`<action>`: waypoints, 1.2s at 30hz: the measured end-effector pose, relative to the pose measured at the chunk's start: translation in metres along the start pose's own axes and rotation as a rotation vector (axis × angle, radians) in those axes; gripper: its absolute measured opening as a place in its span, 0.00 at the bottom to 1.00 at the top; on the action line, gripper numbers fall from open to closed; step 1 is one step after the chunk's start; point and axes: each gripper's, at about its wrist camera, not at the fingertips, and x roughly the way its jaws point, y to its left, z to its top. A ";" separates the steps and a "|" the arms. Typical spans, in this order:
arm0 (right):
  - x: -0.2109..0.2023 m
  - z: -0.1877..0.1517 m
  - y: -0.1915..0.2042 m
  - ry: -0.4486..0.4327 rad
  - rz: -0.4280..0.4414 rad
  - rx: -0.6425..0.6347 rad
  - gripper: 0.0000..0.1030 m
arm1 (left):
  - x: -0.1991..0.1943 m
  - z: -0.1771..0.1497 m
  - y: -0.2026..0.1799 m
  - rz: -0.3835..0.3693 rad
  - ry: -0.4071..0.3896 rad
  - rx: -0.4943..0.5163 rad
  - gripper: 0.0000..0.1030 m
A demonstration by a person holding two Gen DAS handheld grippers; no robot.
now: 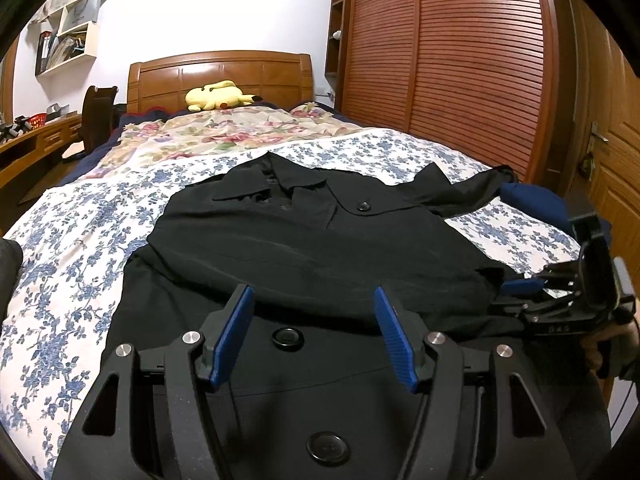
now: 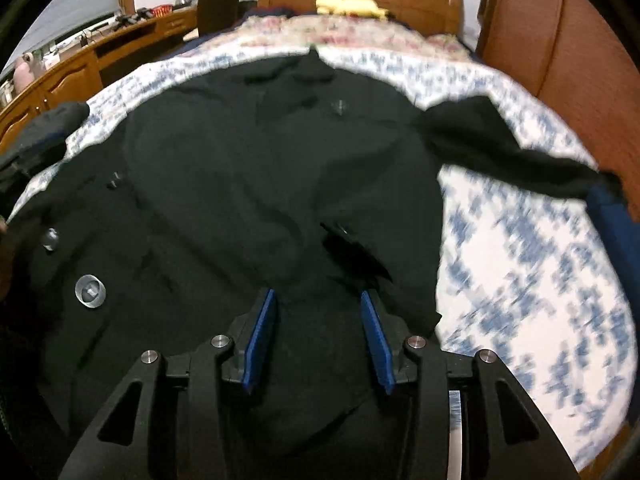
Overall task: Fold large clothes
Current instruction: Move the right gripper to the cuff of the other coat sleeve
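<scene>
A large black coat [image 1: 304, 248] lies front-up on the bed, collar toward the headboard. One sleeve is folded across the chest; the other sleeve [image 1: 472, 188] stretches out to the right. My left gripper [image 1: 314, 300] hovers open and empty over the coat's lower front, near its buttons [image 1: 286, 338]. My right gripper [image 2: 318, 300] is open and empty just above the coat [image 2: 248, 184] near its right edge. It also shows in the left wrist view [image 1: 516, 286], at the coat's right side. The right wrist view is motion-blurred.
The bed has a blue floral sheet [image 1: 72, 264] and a floral quilt [image 1: 224, 132] near the wooden headboard [image 1: 220, 76], with a yellow plush toy [image 1: 218, 96]. A wardrobe [image 1: 440, 60] stands right, a desk [image 2: 80, 56] left. A dark blue cushion [image 1: 536, 200] lies at the bed's right edge.
</scene>
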 end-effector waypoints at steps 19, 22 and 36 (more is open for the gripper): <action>-0.061 0.028 -0.040 -0.103 -0.099 -0.003 0.66 | 0.008 0.001 -0.013 -0.033 0.005 0.007 0.62; -0.053 0.039 -0.066 -0.097 -0.121 0.046 0.67 | 0.010 0.001 -0.015 -0.039 0.009 0.009 0.62; 0.034 0.092 -0.162 0.000 -0.247 0.246 0.67 | 0.019 0.000 -0.018 -0.043 0.031 0.004 0.62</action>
